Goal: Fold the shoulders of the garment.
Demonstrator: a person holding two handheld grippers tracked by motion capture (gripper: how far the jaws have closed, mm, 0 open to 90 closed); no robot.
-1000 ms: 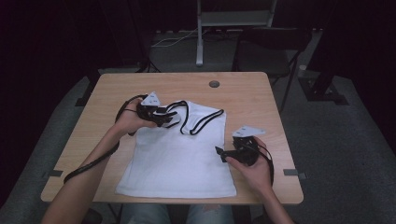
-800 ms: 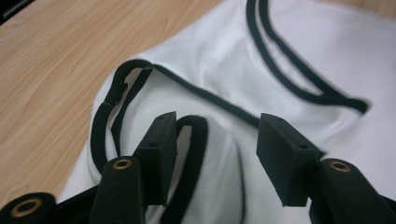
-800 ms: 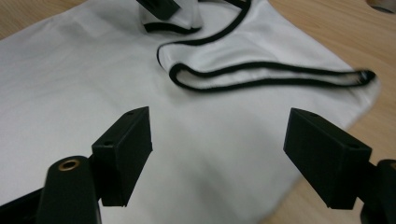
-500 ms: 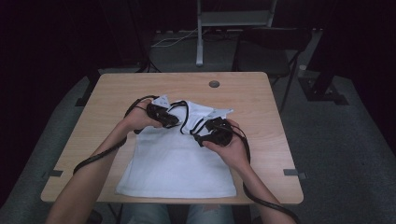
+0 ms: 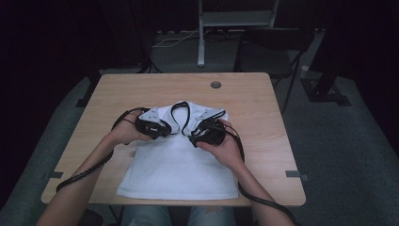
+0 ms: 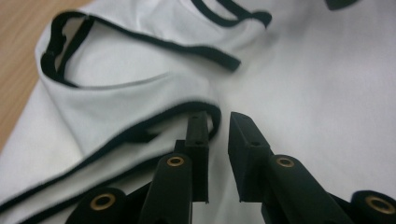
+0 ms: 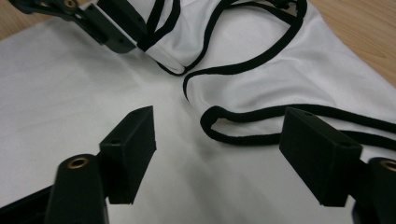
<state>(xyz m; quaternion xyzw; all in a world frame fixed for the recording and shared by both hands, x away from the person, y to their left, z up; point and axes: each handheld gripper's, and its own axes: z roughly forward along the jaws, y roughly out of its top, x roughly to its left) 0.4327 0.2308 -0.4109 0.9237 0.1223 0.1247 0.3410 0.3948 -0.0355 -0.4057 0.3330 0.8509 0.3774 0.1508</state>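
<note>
White tank top w/ black trim lies flat on the wooden tabletop, hem toward the person, top part folded down over the body so the black-edged straps sit bunched near the garment's far end. Left gripper sits at the left side of that folded part, right gripper at the right side, the two close together w/ a black strap loop between them. In the left gripper view its jaws are nearly closed w/ a narrow gap between the tips; the black trim of a folded strap edge runs just behind the left jaw's tip, but can't tell if any fabric is actually pinched. Those jaws have just closed a lot, then stopped. In the right gripper view the right gripper's jaws stand wide apart over the white cloth, a loop of black strap lying between them, pads not pressing on it; they have just been closing a bit. Left gripper's black jaws also show at upper left of that view, right at the strap fold. Round grommet sits near the tabletop's far edge.
</note>
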